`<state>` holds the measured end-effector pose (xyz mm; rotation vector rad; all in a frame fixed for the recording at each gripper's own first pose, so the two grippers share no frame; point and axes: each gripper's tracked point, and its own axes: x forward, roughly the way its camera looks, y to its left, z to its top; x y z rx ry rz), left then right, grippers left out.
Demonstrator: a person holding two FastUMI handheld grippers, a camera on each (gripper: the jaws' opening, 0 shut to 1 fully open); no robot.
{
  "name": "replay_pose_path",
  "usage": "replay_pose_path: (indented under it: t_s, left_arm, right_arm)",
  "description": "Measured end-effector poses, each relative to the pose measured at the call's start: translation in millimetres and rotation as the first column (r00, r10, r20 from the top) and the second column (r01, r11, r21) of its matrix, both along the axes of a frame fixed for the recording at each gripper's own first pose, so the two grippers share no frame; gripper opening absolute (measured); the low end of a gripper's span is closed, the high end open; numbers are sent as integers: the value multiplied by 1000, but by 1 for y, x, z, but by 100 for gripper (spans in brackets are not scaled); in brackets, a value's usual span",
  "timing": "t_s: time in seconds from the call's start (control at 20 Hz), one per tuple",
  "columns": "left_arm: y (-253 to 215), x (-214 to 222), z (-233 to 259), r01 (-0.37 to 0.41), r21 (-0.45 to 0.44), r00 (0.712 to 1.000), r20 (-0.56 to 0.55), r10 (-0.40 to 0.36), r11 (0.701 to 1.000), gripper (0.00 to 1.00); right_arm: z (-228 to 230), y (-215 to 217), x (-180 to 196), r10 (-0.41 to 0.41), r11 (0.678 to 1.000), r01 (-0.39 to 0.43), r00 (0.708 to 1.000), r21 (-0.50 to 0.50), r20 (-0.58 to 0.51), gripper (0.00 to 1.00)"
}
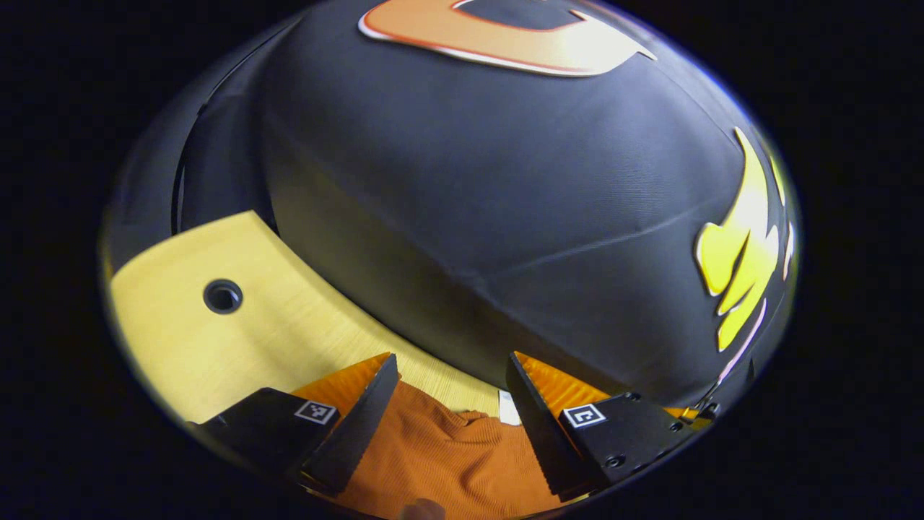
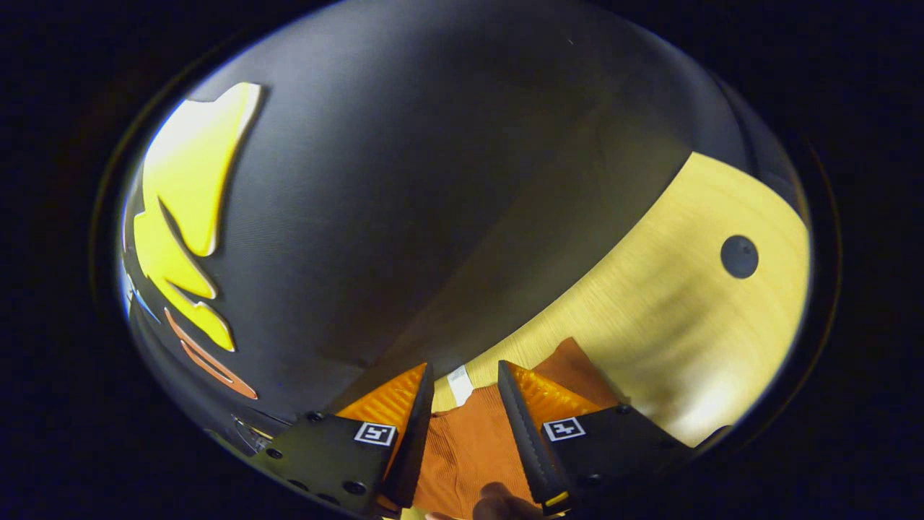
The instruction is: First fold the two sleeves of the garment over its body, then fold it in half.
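Observation:
An orange ribbed garment (image 1: 440, 451) lies on the pale wooden table (image 1: 289, 332), its top edge with a white tag (image 1: 508, 408) close to the booth wall. My left gripper (image 1: 451, 372) hovers open above that edge, with cloth showing between its spread fingers. In the right gripper view the same garment (image 2: 469, 440) and its white tag (image 2: 459, 384) sit between the fingers of my right gripper (image 2: 463, 375), which is also open. A corner of orange cloth (image 2: 577, 368) pokes out beyond the right finger. A fingertip (image 2: 498, 500) shows at the bottom edge.
The black cloth wall (image 1: 505, 217) stands right behind the table's back edge. A round cable hole (image 1: 222, 296) is in the tabletop on the left side, and another cable hole (image 2: 739, 256) is on the right side.

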<state>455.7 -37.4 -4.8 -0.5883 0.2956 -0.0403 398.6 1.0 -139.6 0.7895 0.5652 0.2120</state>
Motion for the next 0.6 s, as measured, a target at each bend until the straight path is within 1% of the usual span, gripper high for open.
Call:
replay_pose_path:
  t_s: [0.1, 0.15, 0.2, 0.25, 0.3, 0.35, 0.4, 0.45, 0.5, 0.55, 0.6]
  left_arm:
    - [-5, -24, 24, -8, 66, 1000, 5, 8, 998, 99]
    - [-6, -38, 38, -11, 104, 1000, 16, 9, 995, 99]
    - [-9, -54, 51, -13, 148, 999, 32, 8, 989, 99]
    - [-11, -71, 67, -12, 199, 999, 55, 1, 980, 99]
    - [-13, -91, 82, -13, 256, 997, 79, -7, 966, 99]
    - [-15, -110, 97, -26, 318, 994, 106, -9, 948, 99]
    - [-17, -129, 113, -40, 381, 990, 137, -13, 924, 98]
    - [-17, -147, 126, -63, 449, 987, 163, -12, 891, 98]
    - [-15, -164, 129, -82, 513, 986, 166, -5, 854, 98]
    - [-17, -180, 133, -99, 560, 986, 170, 3, 822, 98]
    - [-24, -195, 135, -97, 586, 986, 166, -2, 805, 98]
  right_arm:
    - [23, -4, -15, 5, 991, 4, 998, -132, 63, 83]
    - [34, -10, -23, 8, 979, 13, 995, -204, 99, 95]
    - [52, -13, -36, 13, 965, 22, 991, -261, 131, 95]
    - [71, -15, -50, 21, 951, 31, 986, -307, 165, 87]
    - [89, -15, -66, 34, 934, 42, 978, -354, 205, 94]
    - [100, -15, -80, 43, 903, 60, 973, -426, 229, 95]
    - [109, -11, -95, 51, 865, 87, 964, -494, 260, 95]
    - [116, -13, -116, 53, 830, 124, 953, -543, 299, 95]
    - [123, -8, -136, 46, 803, 166, 940, -572, 337, 95]
    - [124, 13, -149, 54, 787, 201, 919, -584, 391, 95]
    - [130, 17, -169, 50, 763, 245, 900, -599, 432, 95]
